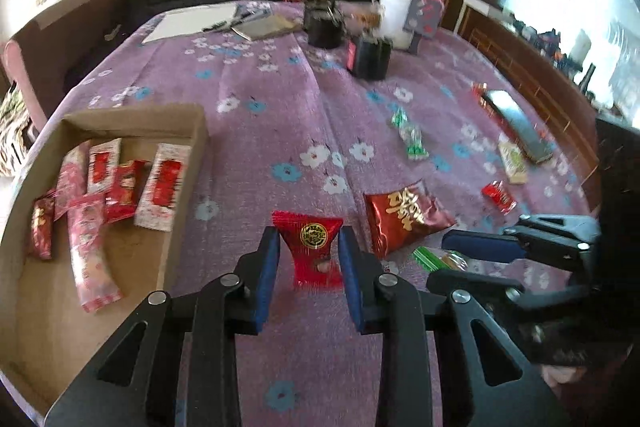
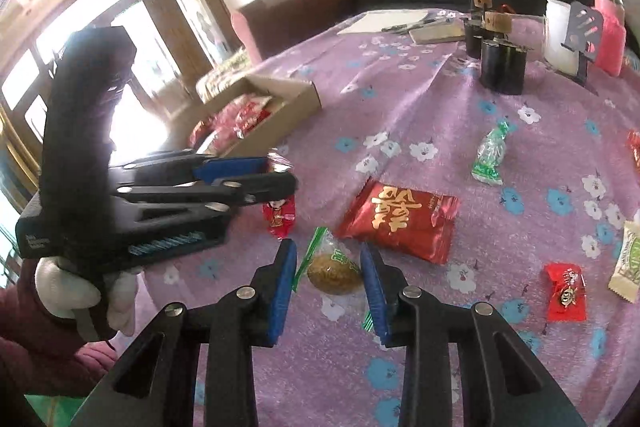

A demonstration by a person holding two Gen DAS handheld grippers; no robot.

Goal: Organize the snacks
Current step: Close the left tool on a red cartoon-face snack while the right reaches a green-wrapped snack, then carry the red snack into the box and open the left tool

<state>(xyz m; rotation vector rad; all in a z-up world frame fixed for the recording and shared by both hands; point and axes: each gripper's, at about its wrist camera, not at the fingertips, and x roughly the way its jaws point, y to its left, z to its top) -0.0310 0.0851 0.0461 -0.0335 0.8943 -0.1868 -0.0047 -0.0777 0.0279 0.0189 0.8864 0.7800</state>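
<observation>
My left gripper (image 1: pixel 308 259) is shut on a small red snack packet (image 1: pixel 310 251) with a gold round seal, held just above the purple flowered tablecloth; the right wrist view shows the same gripper (image 2: pixel 280 179) and packet (image 2: pixel 279 215). My right gripper (image 2: pixel 329 275) is open, its blue pads on either side of a green-ended clear packet (image 2: pixel 334 267) with a brown snack inside, lying on the cloth. A cardboard box (image 1: pixel 188 123) at the left holds several red and pink snack packets. A larger red bag with gold letters (image 1: pixel 404 219) lies between the grippers.
Loose snacks lie on the cloth to the right: a green-white candy (image 2: pixel 490 153), a small red packet (image 2: pixel 566 293), a beige packet (image 2: pixel 630 261). A long dark box (image 1: pixel 516 123) lies at the right edge. Black jars (image 2: pixel 502 67), papers and a pink container (image 2: pixel 610 35) stand at the far side.
</observation>
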